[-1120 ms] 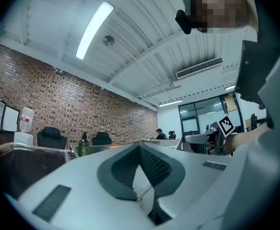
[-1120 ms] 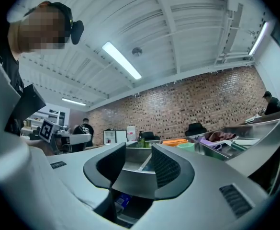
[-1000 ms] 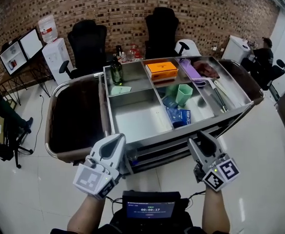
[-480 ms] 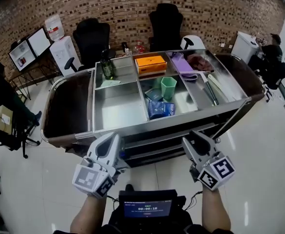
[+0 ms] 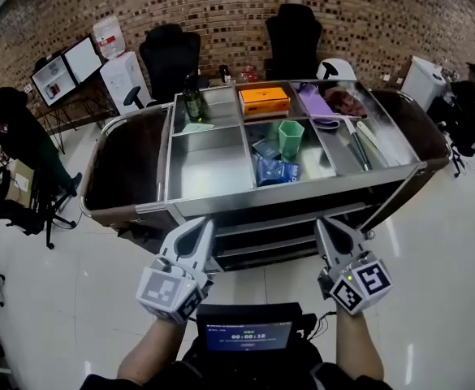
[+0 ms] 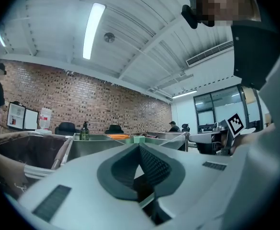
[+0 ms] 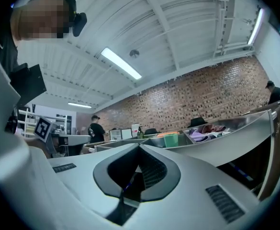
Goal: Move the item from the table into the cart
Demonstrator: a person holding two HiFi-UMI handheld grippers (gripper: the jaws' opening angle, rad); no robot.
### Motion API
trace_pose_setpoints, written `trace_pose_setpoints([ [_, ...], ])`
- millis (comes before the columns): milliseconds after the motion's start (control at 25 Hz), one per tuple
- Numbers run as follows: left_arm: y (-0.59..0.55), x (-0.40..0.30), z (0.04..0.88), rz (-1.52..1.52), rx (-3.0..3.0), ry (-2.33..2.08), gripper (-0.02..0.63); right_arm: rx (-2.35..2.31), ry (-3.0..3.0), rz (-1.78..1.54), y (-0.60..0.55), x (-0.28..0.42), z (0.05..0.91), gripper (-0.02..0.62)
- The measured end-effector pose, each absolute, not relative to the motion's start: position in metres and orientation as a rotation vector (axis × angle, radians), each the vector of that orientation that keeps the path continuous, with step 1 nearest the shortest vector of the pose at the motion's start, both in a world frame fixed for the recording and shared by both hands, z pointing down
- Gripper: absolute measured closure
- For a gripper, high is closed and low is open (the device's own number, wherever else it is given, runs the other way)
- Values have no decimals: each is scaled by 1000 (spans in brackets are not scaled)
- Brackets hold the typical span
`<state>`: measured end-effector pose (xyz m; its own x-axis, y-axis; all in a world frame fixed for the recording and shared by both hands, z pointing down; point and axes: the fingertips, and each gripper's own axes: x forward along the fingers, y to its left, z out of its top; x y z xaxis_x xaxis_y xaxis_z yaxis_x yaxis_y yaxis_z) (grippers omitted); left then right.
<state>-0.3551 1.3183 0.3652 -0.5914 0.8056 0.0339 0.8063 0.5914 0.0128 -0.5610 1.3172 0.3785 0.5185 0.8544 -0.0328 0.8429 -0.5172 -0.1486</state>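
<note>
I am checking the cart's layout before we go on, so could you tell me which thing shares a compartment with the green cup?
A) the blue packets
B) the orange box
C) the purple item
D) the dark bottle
A: in the head view the green cup stands upright in the middle front compartment of the cart, and the blue packets lie in that same compartment, nearer the camera.

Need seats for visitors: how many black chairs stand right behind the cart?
2. One chair stands behind the cart's left half, near the bottle; the other chair behind its middle, past the orange box. The cart may hide lower ones.
</note>
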Motion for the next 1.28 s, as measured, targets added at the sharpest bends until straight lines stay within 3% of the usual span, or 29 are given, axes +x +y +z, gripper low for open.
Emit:
trace_pose_setpoints([
  [1280, 1318, -354, 363, -31, -1404, -2811, 603, -2613, -1565, 122, 1317, -564, 369, 594],
])
